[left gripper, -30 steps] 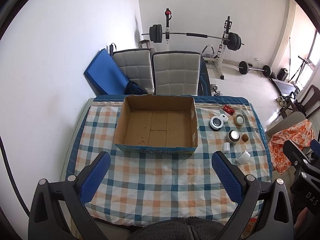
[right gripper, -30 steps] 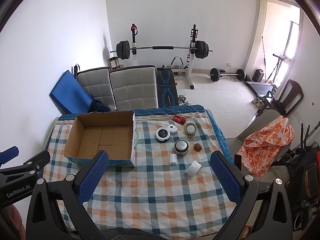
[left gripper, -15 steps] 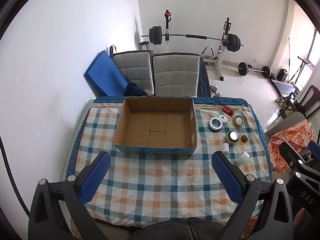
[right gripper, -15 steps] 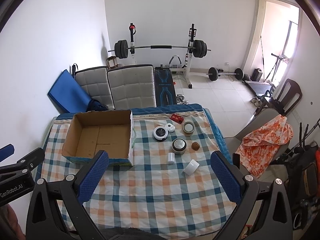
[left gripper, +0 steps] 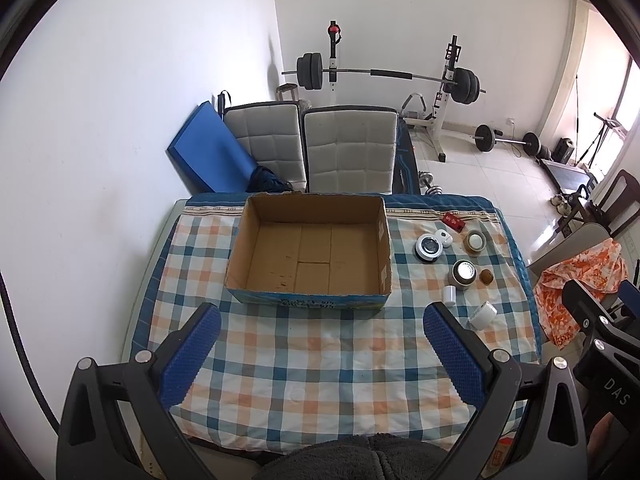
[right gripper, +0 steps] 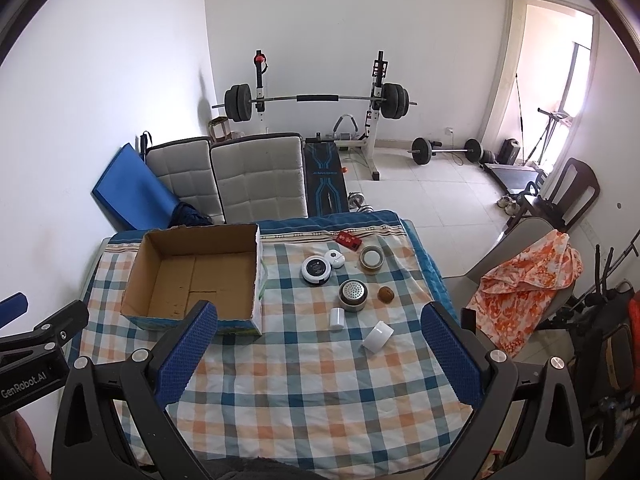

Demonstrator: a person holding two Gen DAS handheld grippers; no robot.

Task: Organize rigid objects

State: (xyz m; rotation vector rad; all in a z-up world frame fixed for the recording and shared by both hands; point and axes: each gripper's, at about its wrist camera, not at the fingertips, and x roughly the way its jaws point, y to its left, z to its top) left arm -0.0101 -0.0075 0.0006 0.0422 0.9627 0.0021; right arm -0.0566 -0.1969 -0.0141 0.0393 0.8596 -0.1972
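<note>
An empty open cardboard box stands at the back left of the checked tablecloth. To its right lie several small items: a red box, a round black-and-white disc, a white puck, a tape roll, a metal strainer tin, a brown ball, a white cylinder and a white cup on its side. My left gripper and right gripper are open and empty, high above the near table edge.
Two white padded chairs and a blue mat stand behind the table. A barbell rack is at the far wall. A chair with an orange cloth stands right of the table.
Both grippers have drifted slightly back and up, so the table looks a little smaller. Nothing on the table has moved.
</note>
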